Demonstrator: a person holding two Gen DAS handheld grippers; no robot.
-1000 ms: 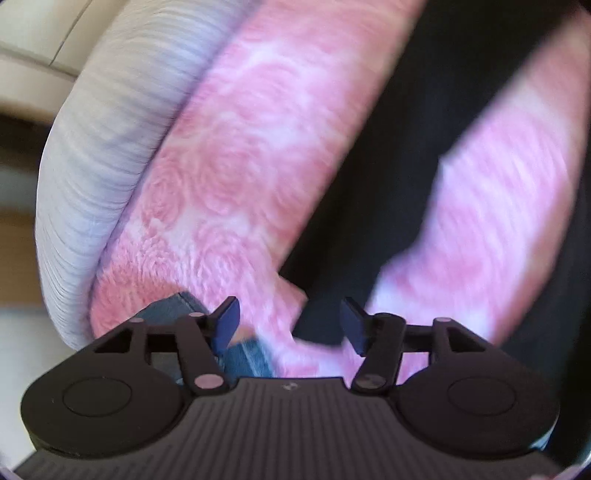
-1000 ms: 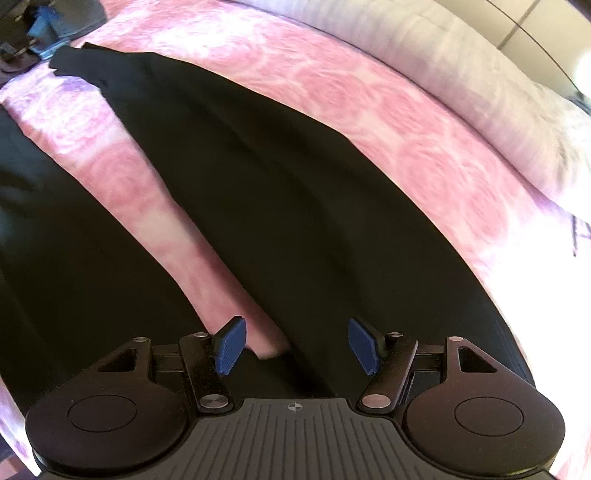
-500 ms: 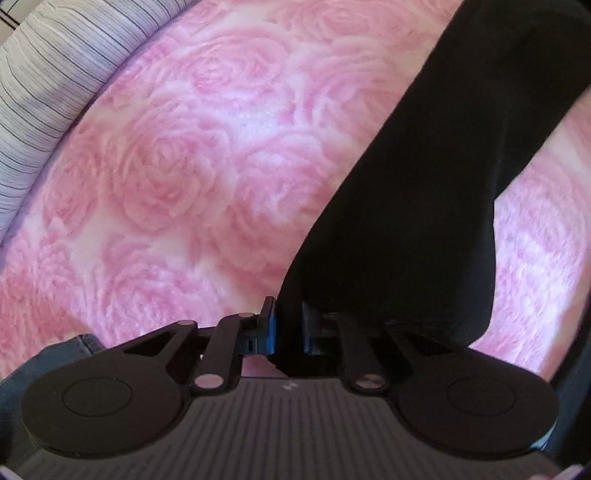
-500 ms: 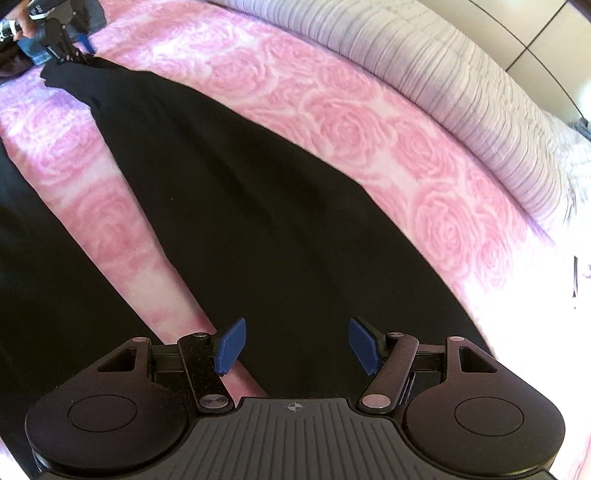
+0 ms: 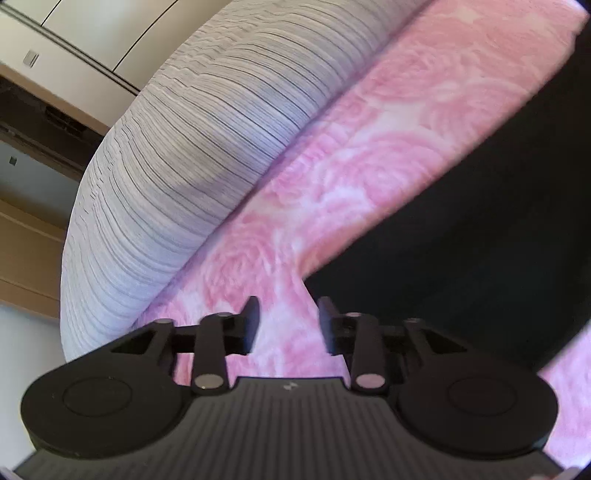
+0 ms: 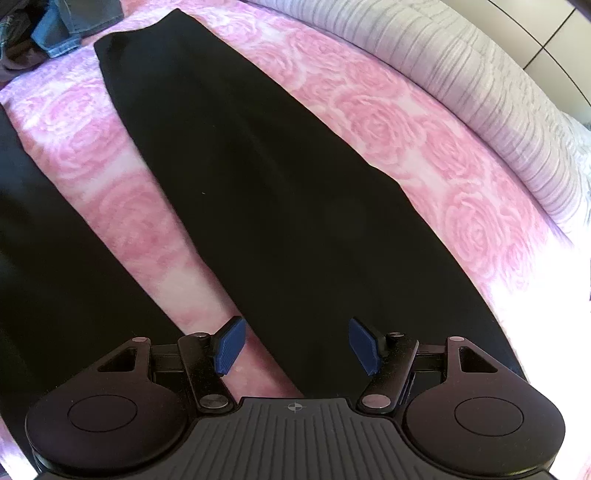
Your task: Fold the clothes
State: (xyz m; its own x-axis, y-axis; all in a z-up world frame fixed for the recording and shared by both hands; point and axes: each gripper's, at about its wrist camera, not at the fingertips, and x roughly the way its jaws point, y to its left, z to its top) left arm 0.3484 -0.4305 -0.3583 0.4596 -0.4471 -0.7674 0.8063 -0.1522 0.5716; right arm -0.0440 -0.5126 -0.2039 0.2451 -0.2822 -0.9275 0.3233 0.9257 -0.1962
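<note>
1. Right wrist view is showing black trousers (image 6: 266, 192) lying spread flat on the pink rose bedspread (image 6: 424, 147), one leg running long from near the camera up to its hem at top left, the second leg (image 6: 44, 266) lying at the left edge, pink cloth showing between them. Legs are sitting apart, not stacked, so no fold is showing in this part.
2. Flat lay is probably serving to give clean edges to grab; whether this is laid out ahead of a fold or opened up again, one frame is not settling.
3. Right tongs (image 6: 297, 345) are hovering over the wide end of the near leg, jaws standing wide apart, blue pads (image 6: 229, 345) gripping nothing.
4. Left wrist view is blurring; left tongs (image 5: 287, 325) are gaping partway, holding nothing, pink bedspread visible through the gap. Black cloth edge (image 5: 480, 251) is lying just to the right of the jaws, not between them.
5. Both tongs are sitting near opposite ends of the same leg, which would suit a two-point pick-up, judging only by position.
6. Striped grey-white pillow or bolster (image 5: 177, 177) is lining the far side of the bed, well clear of the trousers.
7. Denim and other dark clothes (image 6: 70, 22) are piling at the top left corner, just beyond the hem.
</note>
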